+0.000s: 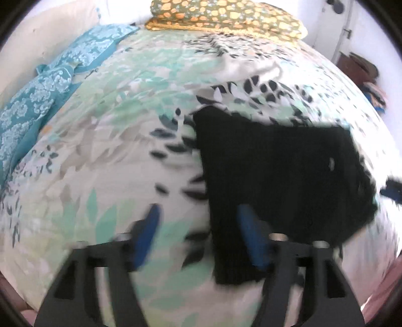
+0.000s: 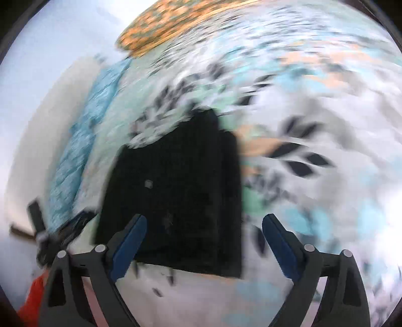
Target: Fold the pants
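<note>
A bed (image 1: 105, 156) covered in a leaf-print quilt fills both of your views, with a teal patterned pillow (image 1: 37, 100) along its left edge and an orange-spotted pillow (image 1: 226, 15) at the far end. The black pants (image 1: 276, 171) lie on the quilt as a compact dark block, seemingly folded, though motion blur softens the edges. Your left gripper (image 1: 198, 236) and right gripper (image 2: 204, 245) hover above them, jaws spread wide, holding nothing.
</note>
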